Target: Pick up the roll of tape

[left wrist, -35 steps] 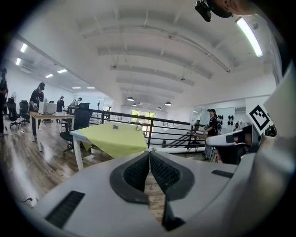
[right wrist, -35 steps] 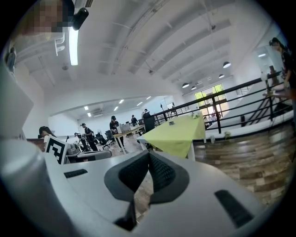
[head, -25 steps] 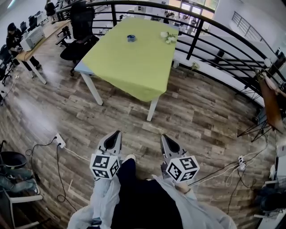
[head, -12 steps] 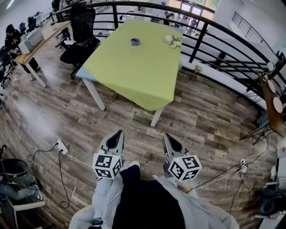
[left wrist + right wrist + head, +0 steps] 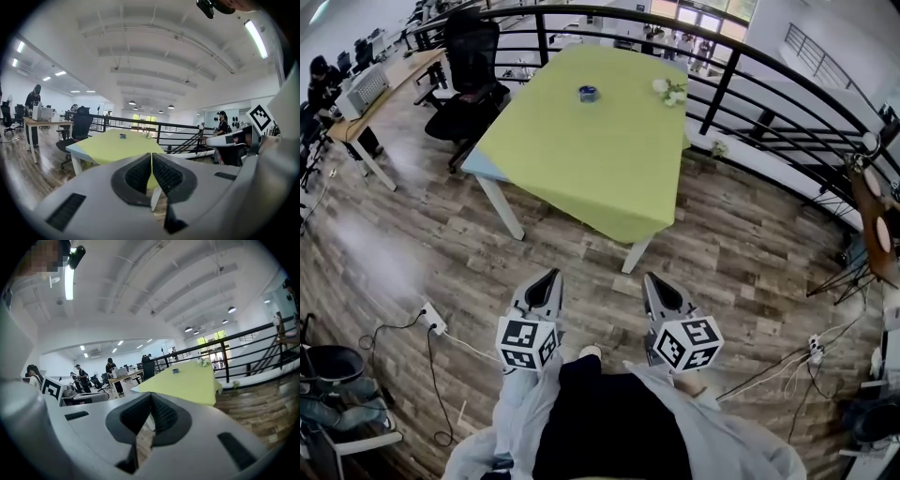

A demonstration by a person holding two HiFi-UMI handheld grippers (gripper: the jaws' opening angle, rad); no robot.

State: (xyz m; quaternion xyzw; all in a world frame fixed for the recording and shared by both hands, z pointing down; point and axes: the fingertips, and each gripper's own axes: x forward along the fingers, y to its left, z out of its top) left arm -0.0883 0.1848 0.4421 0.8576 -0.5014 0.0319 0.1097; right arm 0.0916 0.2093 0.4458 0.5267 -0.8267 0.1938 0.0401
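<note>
Closed left gripper (image 5: 551, 275), closed right gripper (image 5: 650, 278), one tape roll (image 5: 589, 93), one table (image 5: 600, 155)

- I hold my left gripper (image 5: 549, 276) low in front of my body, its nose pointing ahead, close to level.
- Its jaws are closed: the two dark ribbed pads (image 5: 139, 174) meet at the tip with nothing between them.
- My right gripper (image 5: 650, 278) sits beside it, apart from it, roughly parallel and level with it.
- Its jaws are pressed together too, and empty.
- A marker cube (image 5: 525, 343) sits at the rear of each gripper, nearest my body.
- My arms, in pale grey sleeves (image 5: 517, 412), reach forward on either side of my dark-clothed torso (image 5: 600, 422).
</note>
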